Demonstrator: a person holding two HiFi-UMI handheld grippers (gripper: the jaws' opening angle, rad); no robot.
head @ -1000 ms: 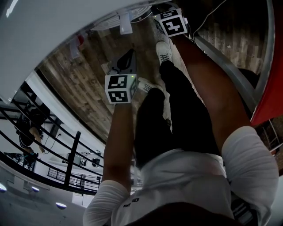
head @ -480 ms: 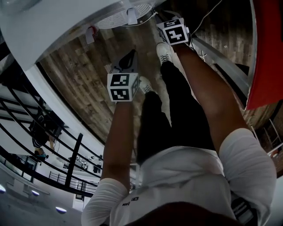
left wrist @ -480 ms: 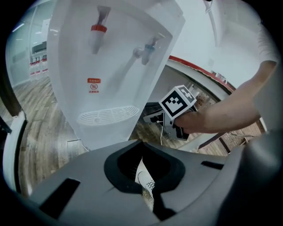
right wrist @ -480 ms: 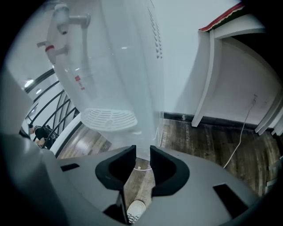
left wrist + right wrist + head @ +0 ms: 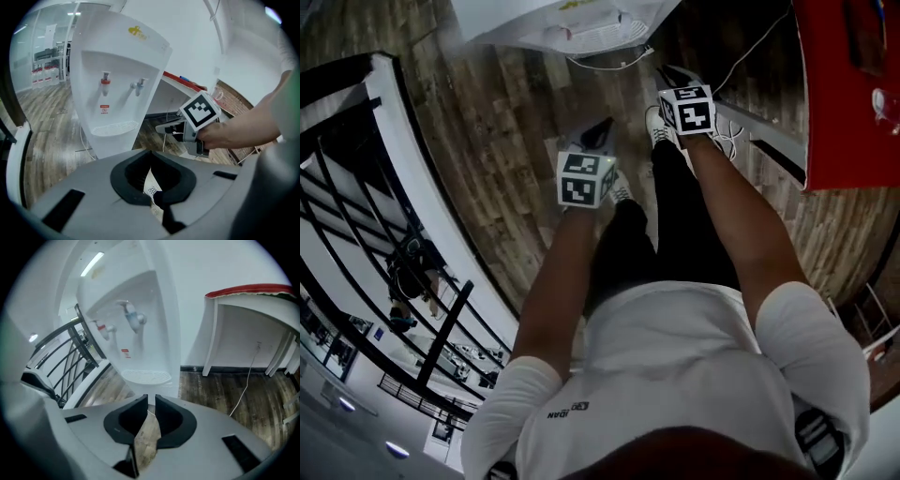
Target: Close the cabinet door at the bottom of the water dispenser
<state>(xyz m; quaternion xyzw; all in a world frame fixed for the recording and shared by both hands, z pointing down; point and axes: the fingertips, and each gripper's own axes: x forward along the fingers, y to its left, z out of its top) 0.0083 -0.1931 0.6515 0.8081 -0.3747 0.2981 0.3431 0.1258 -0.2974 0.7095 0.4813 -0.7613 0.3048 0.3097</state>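
Water dispenser [image 5: 117,79] stands on the wood floor [image 5: 47,126] ahead of both grippers and well apart from them, with the red-topped worktop [image 5: 248,289] off to its side. The cabinet door is not in view. The base below the drip tray [image 5: 115,127] is hidden behind the gripper bodies, so I can't tell whether the door is ajar or latched. Left gripper [image 5: 150,153]: fingers pressed together, nothing in them. Right gripper [image 5: 148,401]: fingers have just been closing, with a thin slit between them and nothing in it, only floor behind. Handling, my guess: the door is a light, stiff panel on side hinges that swings freely, probably with a magnet or click catch that wants a firm last push. No grasp needed. Push with closed fingers on the free edge opposite the hinge, about mid-height. The glossy white casing looks slippery, so press square-on or the tips skate. The unit may scoot on the floor if shoved hard. Writing: yellow logo [image 5: 136,32] at the top front, too small to read. Red-and-white sticker [image 5: 105,108] under the red tap [image 5: 106,80], text illegible. No sticker seen under the second tap [image 5: 138,86]. Marker cube [image 5: 200,110] on the right gripper carries only a black-and-white square pattern.
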